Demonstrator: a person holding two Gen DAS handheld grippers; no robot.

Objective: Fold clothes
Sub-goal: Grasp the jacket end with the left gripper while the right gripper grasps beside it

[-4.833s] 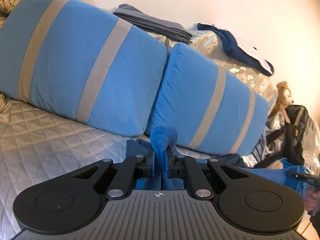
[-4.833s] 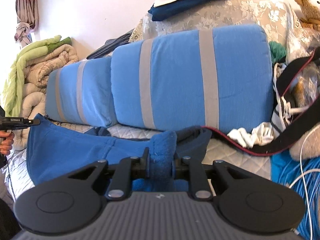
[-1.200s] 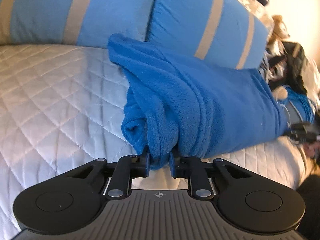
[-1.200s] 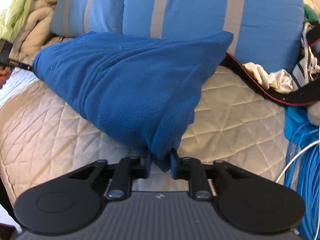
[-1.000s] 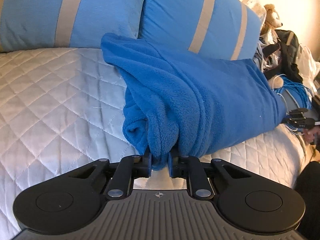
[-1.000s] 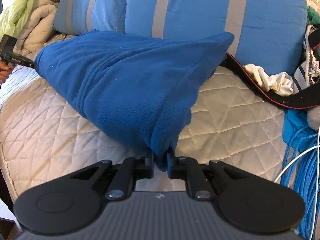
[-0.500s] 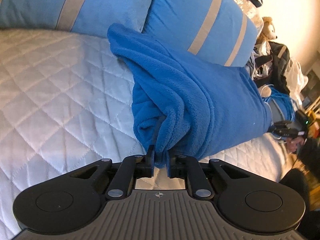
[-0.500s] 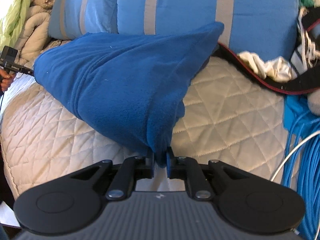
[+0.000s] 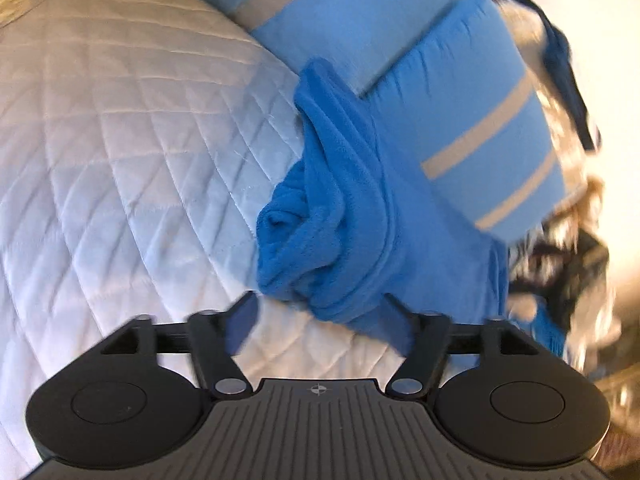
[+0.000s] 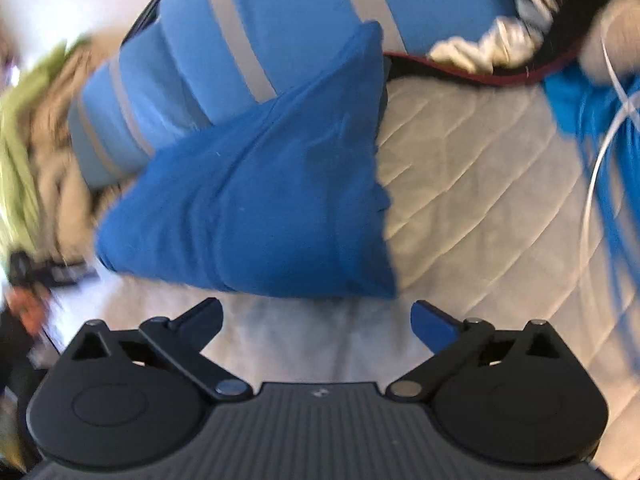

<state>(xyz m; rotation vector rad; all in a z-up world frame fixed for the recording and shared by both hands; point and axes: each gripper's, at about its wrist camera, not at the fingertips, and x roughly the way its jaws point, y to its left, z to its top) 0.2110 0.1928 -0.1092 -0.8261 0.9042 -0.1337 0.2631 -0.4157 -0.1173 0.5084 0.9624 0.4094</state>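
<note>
A blue fleece garment (image 9: 352, 216) lies folded on the white quilted bed (image 9: 120, 152), its far edge against striped blue pillows (image 9: 472, 100). My left gripper (image 9: 320, 312) is open, its jaws spread on either side of the garment's bunched near corner. In the right wrist view the same fleece garment (image 10: 272, 208) rests flat with its near edge just beyond my right gripper (image 10: 316, 314), which is open with nothing between its fingers. Both views are motion-blurred.
Striped blue pillows (image 10: 280, 20) line the back of the bed. A black strap with red edging (image 10: 480, 74), white cloth and blue cable (image 10: 612, 160) lie at the right. Rolled blankets (image 10: 28, 128) sit at the left, where the left gripper (image 10: 44, 274) shows blurred.
Both grippers have opened and let go of the fleece corners they were holding. The garment now lies on the bed. Both cameras have tilted and swung.
</note>
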